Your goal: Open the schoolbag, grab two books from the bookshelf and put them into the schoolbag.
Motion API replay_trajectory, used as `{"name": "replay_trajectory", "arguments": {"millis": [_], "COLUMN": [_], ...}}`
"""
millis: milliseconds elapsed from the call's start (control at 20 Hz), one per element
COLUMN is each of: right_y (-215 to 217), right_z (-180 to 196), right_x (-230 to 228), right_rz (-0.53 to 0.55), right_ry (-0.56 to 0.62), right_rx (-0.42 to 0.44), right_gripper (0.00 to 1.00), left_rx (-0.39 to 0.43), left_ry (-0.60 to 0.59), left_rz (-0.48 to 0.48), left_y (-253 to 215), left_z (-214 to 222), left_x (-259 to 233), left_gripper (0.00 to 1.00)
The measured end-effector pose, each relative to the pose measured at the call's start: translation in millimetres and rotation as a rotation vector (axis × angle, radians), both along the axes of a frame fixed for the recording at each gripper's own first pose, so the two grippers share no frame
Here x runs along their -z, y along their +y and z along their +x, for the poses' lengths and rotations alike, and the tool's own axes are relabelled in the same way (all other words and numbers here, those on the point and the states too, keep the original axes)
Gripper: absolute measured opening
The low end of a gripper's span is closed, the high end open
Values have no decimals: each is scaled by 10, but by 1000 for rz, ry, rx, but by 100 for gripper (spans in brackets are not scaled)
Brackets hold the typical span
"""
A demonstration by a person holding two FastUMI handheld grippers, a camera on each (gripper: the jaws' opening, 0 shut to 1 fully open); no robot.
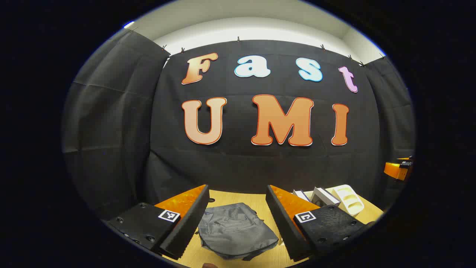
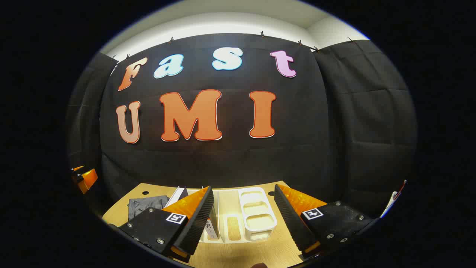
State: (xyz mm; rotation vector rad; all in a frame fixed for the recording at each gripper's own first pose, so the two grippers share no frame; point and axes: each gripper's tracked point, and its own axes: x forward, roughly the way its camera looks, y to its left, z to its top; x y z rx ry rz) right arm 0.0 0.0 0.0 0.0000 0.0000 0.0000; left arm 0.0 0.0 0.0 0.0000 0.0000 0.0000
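- Left gripper view: left gripper (image 1: 238,217) up in the air above the table (image 1: 241,199), fingers spread wide, nothing between them.
- Down at six o'clock, framed by the two fingers: grey schoolbag (image 1: 236,230), lying flat on the wood, looking zipped shut.
- Over at four o'clock: white bookshelf (image 1: 347,199) lying on the table, books (image 1: 321,196) leaning just left of it.
- Far out at three o'clock: a sliver of the right gripper (image 1: 398,169), well apart from the bag.
- Right gripper view: right gripper (image 2: 243,216) also hanging above the table, fingers wide apart, holding nothing.
- Dead ahead at six o'clock, between the fingers: the bookshelf's open compartments; a book (image 2: 212,227) beside the left finger.
- At eight o'clock: schoolbag partly hidden behind the left finger.
- At nine o'clock: a bit of the left gripper at the edge.
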Motion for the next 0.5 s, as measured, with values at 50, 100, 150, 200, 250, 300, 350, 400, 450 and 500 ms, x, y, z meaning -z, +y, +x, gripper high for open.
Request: {"name": "replay_trajectory", "arguments": {"millis": [50, 100, 150, 200, 250, 300, 350, 400, 450, 500], "right_y": [7, 11, 14, 22, 26, 35, 24, 25, 32, 27], "right_z": [7, 5, 4, 1, 3, 1, 0, 1, 0, -7], "right_x": [5, 5, 4, -2, 0, 3, 3, -5, 0, -5], "right_rz": [-1, -3, -4, -3, -2, -2, -2, -4, -6, -7], "right_ry": [0, -2, -1, -1, 0, 2, 0, -1, -1, -1], "right_rx": [-1, -2, -3, -4, -6, -9, -8, -7, -7, -7], "right_gripper": [97, 97, 97, 97, 97, 97, 97, 97, 97, 97], "left_rx": [2, 3, 2, -3, -3, -1, 2, 5, 2, -3], "left_ry": [-3, -2, -2, -2, -1, 2, 5, 6, 9, 8], "left_rz": [6, 11, 15, 23, 28, 28, 25, 22, 22, 21], "left_y": [2, -4, -9, -1, 2, -5, -26, -37, -31, -15], "left_z": [-5, -13, -10, -8, -13, -20, -18, -21, -17, -17], "left_x": [-10, -11, 3, 6, 15, 22, 48, 47, 53, 45], "left_gripper": [96, 96, 96, 96, 96, 96, 96, 96, 96, 96]}}
